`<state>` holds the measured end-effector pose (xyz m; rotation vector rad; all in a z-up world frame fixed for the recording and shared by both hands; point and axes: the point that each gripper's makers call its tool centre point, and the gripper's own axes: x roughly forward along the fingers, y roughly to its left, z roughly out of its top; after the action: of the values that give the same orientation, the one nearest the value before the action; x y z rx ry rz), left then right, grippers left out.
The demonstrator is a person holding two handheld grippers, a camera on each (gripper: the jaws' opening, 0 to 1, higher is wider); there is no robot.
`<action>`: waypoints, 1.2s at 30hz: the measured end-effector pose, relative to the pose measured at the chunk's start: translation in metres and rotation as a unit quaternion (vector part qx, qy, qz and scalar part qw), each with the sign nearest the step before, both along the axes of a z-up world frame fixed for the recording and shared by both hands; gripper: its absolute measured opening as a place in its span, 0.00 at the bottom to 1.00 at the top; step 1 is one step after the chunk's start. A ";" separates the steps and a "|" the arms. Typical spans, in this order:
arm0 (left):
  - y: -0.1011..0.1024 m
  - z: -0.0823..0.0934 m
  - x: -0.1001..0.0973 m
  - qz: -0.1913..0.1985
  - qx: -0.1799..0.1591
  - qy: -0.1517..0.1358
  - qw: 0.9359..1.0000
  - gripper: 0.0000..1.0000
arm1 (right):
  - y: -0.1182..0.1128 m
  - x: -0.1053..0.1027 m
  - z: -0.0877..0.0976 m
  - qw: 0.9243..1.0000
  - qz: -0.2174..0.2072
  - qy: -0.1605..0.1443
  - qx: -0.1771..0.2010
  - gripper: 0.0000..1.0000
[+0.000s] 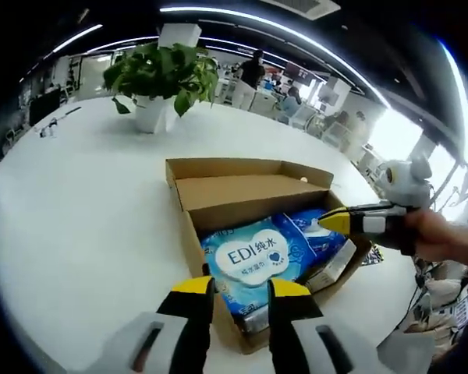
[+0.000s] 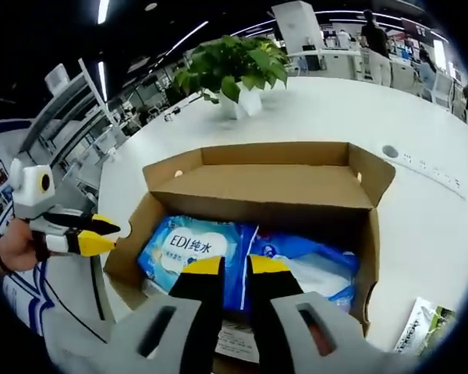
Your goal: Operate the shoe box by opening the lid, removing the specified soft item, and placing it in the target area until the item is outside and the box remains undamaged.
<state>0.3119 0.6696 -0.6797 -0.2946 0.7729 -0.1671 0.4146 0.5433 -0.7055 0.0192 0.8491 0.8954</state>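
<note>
shoe box (image 1: 242,195) open on the white table (image 1: 86,210), lid folded back toward the potted plant (image 1: 162,78) | blue wipes pack (image 1: 253,253) lies inside box | left gripper (image 1: 240,290) at box's near edge, jaws slightly apart, holding nothing | right gripper (image 2: 228,266) over pack, jaws narrowly parted, empty

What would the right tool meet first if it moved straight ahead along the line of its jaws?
Most likely the blue wet-wipes pack lying in the open shoe box; the right tool points into it, though depth is unclear.
</note>
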 end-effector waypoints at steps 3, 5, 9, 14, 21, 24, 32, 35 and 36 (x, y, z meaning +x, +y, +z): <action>0.001 -0.001 -0.006 0.000 0.000 0.002 1.000 0.28 | 0.006 0.005 -0.007 1.000 0.001 0.005 0.002 0.10; 0.003 -0.002 -0.010 0.002 -0.001 0.002 1.000 0.28 | 0.009 0.009 -0.010 1.000 0.002 0.007 0.002 0.10; 0.008 0.000 -0.016 0.009 0.000 -0.001 1.000 0.28 | 0.014 0.008 -0.011 1.000 0.003 0.009 0.000 0.12; 0.014 0.003 -0.018 0.014 0.002 -0.006 1.000 0.29 | 0.016 0.000 -0.013 1.000 0.002 0.017 -0.008 0.13; 0.023 0.007 -0.019 0.018 0.008 -0.011 1.000 0.31 | 0.018 0.001 -0.024 0.999 0.006 0.027 -0.020 0.15; 0.020 0.008 -0.020 0.013 0.007 -0.012 1.000 0.33 | 0.019 0.010 -0.035 0.999 0.007 0.036 -0.022 0.14; 0.020 0.003 -0.019 0.010 0.013 -0.011 1.000 0.33 | 0.018 0.024 -0.040 0.999 0.009 0.038 -0.013 0.06; 0.018 0.000 -0.017 0.009 0.013 -0.009 1.000 0.33 | 0.018 0.025 -0.037 0.999 0.013 0.031 -0.011 0.04; 0.018 -0.001 -0.017 0.009 0.012 -0.009 1.000 0.33 | 0.018 0.022 -0.035 0.999 0.015 0.030 -0.011 0.04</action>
<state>0.2954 0.6874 -0.6805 -0.2763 0.7543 -0.1438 0.4363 0.5617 -0.7403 0.0135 0.9165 0.9172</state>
